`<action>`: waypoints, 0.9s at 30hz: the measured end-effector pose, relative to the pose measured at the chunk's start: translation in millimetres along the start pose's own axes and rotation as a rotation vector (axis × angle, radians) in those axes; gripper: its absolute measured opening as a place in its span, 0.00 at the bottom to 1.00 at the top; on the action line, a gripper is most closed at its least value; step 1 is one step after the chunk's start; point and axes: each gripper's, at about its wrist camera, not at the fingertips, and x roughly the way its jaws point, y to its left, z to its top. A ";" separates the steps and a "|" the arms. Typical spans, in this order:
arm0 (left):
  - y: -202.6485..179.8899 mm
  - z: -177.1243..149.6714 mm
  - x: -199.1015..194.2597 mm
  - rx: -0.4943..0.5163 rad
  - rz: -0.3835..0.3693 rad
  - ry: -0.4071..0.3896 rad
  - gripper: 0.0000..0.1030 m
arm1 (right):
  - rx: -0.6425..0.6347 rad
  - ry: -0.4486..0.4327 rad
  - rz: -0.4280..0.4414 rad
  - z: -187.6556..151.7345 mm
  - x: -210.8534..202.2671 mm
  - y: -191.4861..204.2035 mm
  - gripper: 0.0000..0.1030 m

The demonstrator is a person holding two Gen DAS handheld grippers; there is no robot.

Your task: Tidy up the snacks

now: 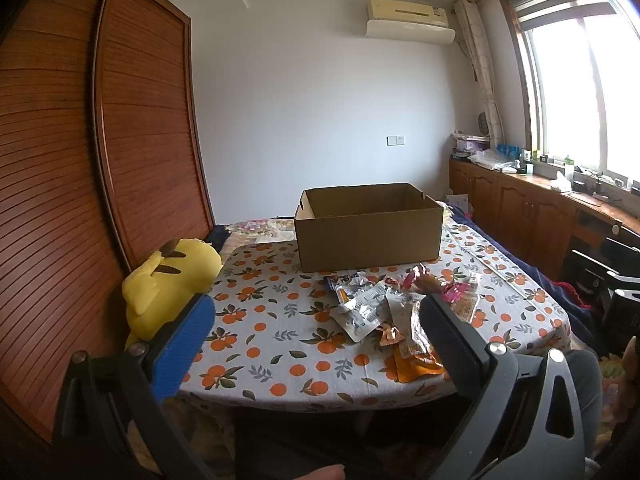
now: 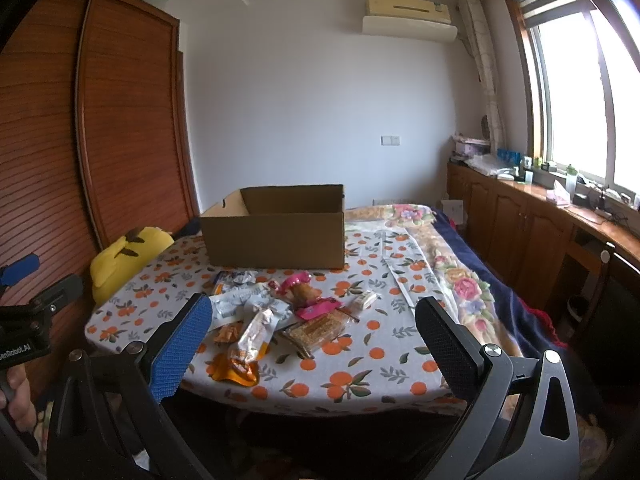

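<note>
nothing looks sorted yet: the loose pile of foil and plastic snack packets (image 2: 276, 316) lies on the orange-print tablecloth (image 2: 360, 376) before the open brown cardboard box (image 2: 276, 236), while left gripper (image 1: 316, 332) and right gripper (image 2: 314, 332) hover spread and empty-handed.

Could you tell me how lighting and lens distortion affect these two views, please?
Left wrist view: the window is blown out white and the wardrobe bows from fisheye. Right wrist view: same window glare, dark corners, yet the snacks stay sharp.
</note>
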 end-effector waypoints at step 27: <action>2.5 1.4 -1.8 0.004 0.003 -0.010 1.00 | 0.003 -0.007 0.000 -0.1 -1.7 -0.4 1.00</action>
